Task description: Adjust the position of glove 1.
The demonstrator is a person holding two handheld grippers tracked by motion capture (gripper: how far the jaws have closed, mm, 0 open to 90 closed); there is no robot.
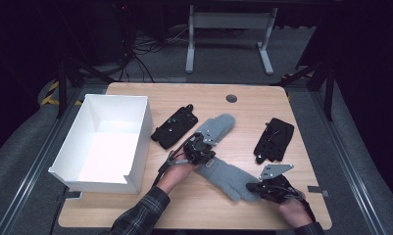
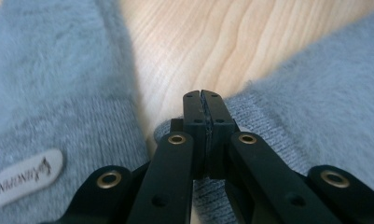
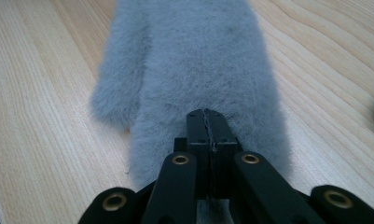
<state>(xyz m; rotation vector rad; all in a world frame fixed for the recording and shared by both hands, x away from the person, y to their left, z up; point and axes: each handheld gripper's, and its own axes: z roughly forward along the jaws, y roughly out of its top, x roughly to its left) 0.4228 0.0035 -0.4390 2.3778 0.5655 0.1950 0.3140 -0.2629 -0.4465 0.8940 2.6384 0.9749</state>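
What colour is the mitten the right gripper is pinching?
Grey; the fuzzy mitten shows best in the right gripper view.

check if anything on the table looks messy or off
Nothing looks damaged or spilled. The near grey mitten lies askew, pinched at both ends by the left gripper and right gripper. The two black gloves lie apart, and the white box holds nothing.

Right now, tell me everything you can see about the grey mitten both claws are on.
The near grey mitten is fuzzy, with a ribbed knit cuff and a stubby thumb. It lies flat and slantwise on the wooden table. The left claw is shut at its cuff, the right claw shut at its fingertip end.
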